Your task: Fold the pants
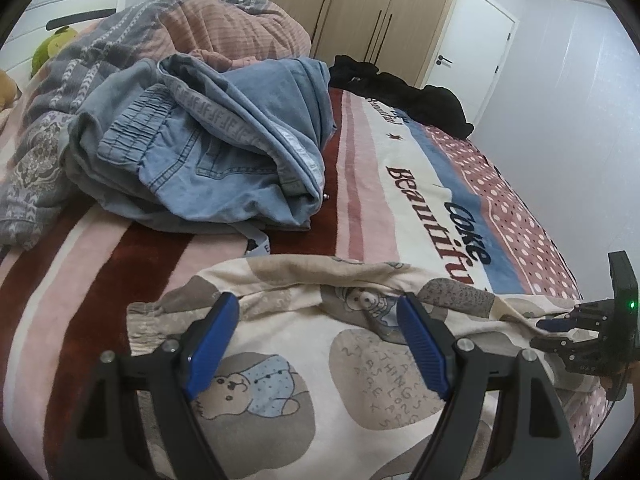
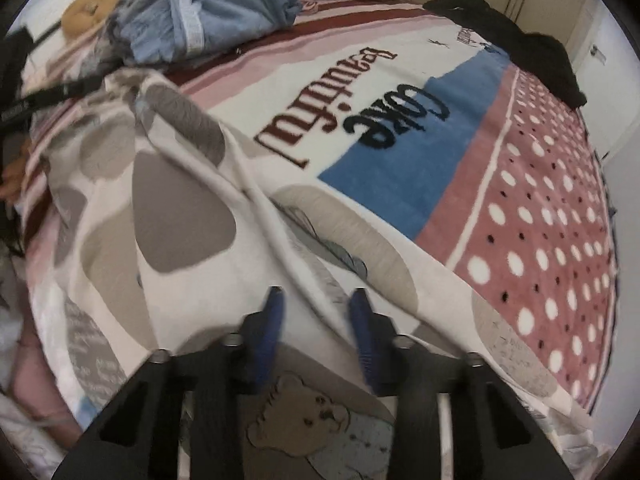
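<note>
Step in hand, as judged: gathering a fold of the bear-print pants (image 1: 320,380) for a lengthwise fold. Needed a pinch taken squarely across the raised ridge of cloth (image 2: 256,192), deep enough to catch every layer, and a lift with both ends level so that seams stayed aligned.

Held left tongs (image 1: 316,298) wide, empty, over the pants, with waistband side just left of the left pad and printed cloth spread below and between both pads. Held right tongs (image 2: 317,292) narrow but not closed, pads apart, no cloth visibly pinched. Ran the ridge from just ahead of the right tongs' tips away to the upper left.

Spread pants flat on the bed blanket (image 1: 380,152), directly beneath both tongs. Left heaped jeans (image 1: 200,148) well beyond, untouched.
</note>
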Available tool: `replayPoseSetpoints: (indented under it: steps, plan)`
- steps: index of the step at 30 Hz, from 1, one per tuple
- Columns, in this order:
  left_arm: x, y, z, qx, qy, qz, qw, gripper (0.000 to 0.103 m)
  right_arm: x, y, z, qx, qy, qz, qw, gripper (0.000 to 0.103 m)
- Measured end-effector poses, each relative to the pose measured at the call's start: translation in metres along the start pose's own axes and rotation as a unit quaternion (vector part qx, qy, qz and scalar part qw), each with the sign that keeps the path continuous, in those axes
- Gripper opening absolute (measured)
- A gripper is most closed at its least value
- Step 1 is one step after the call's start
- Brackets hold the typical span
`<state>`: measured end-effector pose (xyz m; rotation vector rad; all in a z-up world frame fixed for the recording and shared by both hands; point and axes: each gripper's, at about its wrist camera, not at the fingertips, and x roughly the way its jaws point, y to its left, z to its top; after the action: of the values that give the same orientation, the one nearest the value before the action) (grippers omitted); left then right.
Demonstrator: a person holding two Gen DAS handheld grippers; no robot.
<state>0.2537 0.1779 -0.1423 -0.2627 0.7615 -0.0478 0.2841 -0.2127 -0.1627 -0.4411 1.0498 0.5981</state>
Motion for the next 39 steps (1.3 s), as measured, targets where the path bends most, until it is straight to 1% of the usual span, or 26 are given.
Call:
replayPoseSetpoints:
  steps: [1,3,5,7,9,11,13,19,20,23,25,26,27,28,29,31,32,33,35,38,39]
  plan:
    - [-0.001,-0.001,0.0,0.0,0.0,0.0,1.0,0.078,0.001,0.001,0.0,-0.008,0.003,-0.007,1.0,0.018]
    - [-0.001,-0.002,-0.001,0.0,0.0,-0.001,1.0,0.078,0.002,0.003,0.0,-0.009,0.004,-0.033,0.999,0.009]
    - [0.0,-0.003,-0.001,0.001,0.001,0.001,1.0,0.078,0.005,0.003,0.002,-0.008,0.005,-0.07,0.998,0.007]
    - [0.0,-0.003,-0.002,0.001,0.001,0.002,1.0,0.078,0.004,0.005,0.003,-0.012,0.002,-0.085,0.996,0.002]
    - [0.0,-0.003,-0.002,0.002,0.0,0.003,1.0,0.078,0.0,0.007,0.005,-0.014,-0.015,-0.117,0.993,0.0]
    - [0.0,-0.002,-0.002,0.0,0.0,0.003,1.0,0.078,-0.007,0.003,0.008,-0.003,-0.032,-0.136,0.99,0.0]
    - [0.001,0.0,-0.001,-0.002,0.001,0.004,1.0,0.078,-0.011,-0.004,0.012,0.01,-0.044,-0.142,0.989,0.0]
    - [0.004,0.003,0.001,-0.01,0.001,0.006,0.9999,0.078,0.001,-0.029,0.028,0.044,-0.037,-0.176,0.983,0.0]
    - [0.004,0.004,0.002,-0.01,0.0,0.007,0.9999,0.078,0.005,-0.035,0.03,0.052,-0.034,-0.173,0.983,0.0]
    - [0.004,0.004,0.003,-0.01,0.0,0.008,0.9999,0.078,0.012,-0.047,0.03,0.074,-0.029,-0.124,0.989,0.0]
    - [0.005,0.004,0.003,-0.01,0.0,0.007,0.9999,0.078,0.006,-0.053,0.026,0.093,-0.034,-0.096,0.99,0.006]
    - [0.005,0.004,0.003,-0.01,0.001,0.005,0.9999,0.078,0.002,-0.055,0.023,0.099,-0.037,-0.075,0.992,0.02]
    - [0.005,0.004,0.003,-0.009,0.002,0.004,1.0,0.078,-0.003,-0.057,0.019,0.104,-0.04,-0.056,0.992,0.038]
    - [0.006,0.004,0.003,-0.008,0.003,0.003,1.0,0.078,-0.006,-0.057,0.016,0.103,-0.04,-0.043,0.993,0.044]
    - [0.007,0.002,0.003,-0.006,0.005,0.003,1.0,0.078,-0.01,-0.057,0.012,0.094,-0.035,-0.028,0.995,0.046]
    - [0.007,-0.003,0.002,0.001,0.006,0.0,1.0,0.078,-0.01,-0.053,0.006,0.077,-0.018,-0.018,0.997,0.052]
    - [0.007,-0.005,0.001,0.003,0.007,-0.002,1.0,0.078,-0.008,-0.051,0.003,0.069,-0.009,-0.021,0.997,0.062]
    - [0.006,-0.008,0.001,0.006,0.007,-0.004,0.9999,0.078,-0.007,-0.048,0.0,0.059,-0.003,-0.029,0.998,0.068]
    - [0.006,-0.012,0.0,0.009,0.008,-0.007,0.9999,0.078,-0.003,-0.044,-0.004,0.042,0.003,-0.044,0.998,0.07]
    - [0.003,-0.019,-0.002,0.017,0.007,-0.005,0.9998,0.078,0.001,-0.044,-0.005,0.026,-0.006,-0.064,0.998,0.079]
    - [0.002,-0.021,-0.003,0.019,0.007,-0.006,0.9998,0.078,0.001,-0.044,-0.005,0.024,-0.007,-0.066,0.998,0.079]
